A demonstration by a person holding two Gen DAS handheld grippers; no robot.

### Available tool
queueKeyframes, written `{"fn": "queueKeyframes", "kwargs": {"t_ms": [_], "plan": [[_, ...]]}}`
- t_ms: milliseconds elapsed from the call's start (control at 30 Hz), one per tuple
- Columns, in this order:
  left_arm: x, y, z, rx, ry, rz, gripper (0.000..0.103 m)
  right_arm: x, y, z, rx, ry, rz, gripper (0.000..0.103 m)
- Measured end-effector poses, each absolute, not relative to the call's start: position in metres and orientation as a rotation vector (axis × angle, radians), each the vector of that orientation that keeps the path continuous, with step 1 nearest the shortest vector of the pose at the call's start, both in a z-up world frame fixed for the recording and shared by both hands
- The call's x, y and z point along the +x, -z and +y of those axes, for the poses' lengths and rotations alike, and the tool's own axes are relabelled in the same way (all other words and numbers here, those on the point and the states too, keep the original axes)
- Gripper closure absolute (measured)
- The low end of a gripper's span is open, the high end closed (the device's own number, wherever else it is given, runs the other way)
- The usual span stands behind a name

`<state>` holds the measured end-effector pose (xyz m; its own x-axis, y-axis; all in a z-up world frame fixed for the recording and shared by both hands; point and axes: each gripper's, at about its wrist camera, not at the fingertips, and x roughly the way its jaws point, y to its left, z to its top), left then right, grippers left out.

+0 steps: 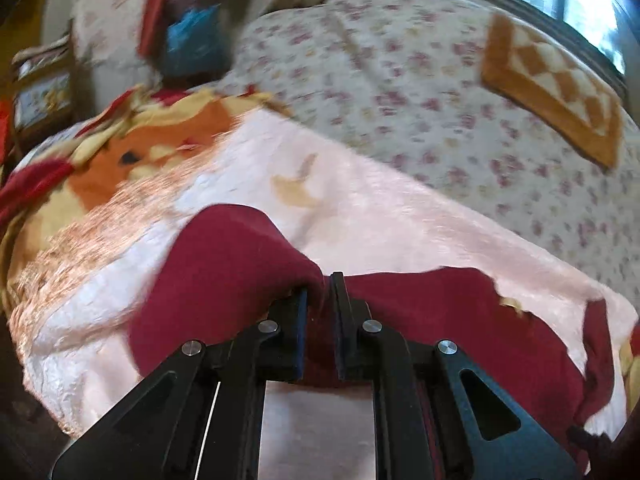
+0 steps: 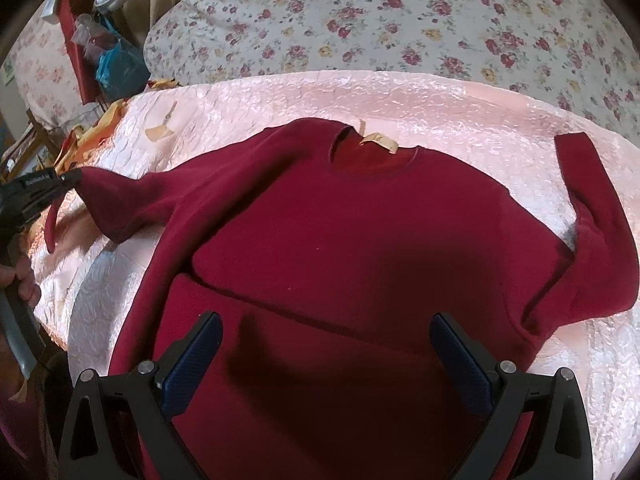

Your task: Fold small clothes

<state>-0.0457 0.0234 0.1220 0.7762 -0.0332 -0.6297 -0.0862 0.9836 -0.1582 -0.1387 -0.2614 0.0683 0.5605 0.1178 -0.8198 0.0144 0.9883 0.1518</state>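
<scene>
Your left gripper (image 1: 322, 292) is clamped on the sweater (image 2: 340, 240) sleeve cuff (image 2: 94, 184) at the pink blanket's (image 2: 280, 96) left edge; sleeve runs rightward to the torso. Right gripper (image 2: 326, 356), jaws apart, hovers over the hem near the front edge

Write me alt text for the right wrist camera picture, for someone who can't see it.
A dark red long-sleeved sweater lies flat on a shiny pale pink quilted cover, its bottom hem already folded up. The right hand-held gripper hangs open above it, while the left hand-held gripper pinches and lifts one sleeve at the picture's left edge.
</scene>
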Motion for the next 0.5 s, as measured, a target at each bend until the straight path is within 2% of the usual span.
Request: {"fn": "queueKeyframes", "kwargs": {"t_ms": [500], "plan": [[-0.047, -0.139, -0.132, 0.009, 0.299, 0.672, 0.094, -0.137, -0.08, -0.295, 0.108, 0.025, 0.943, 0.0]]}}
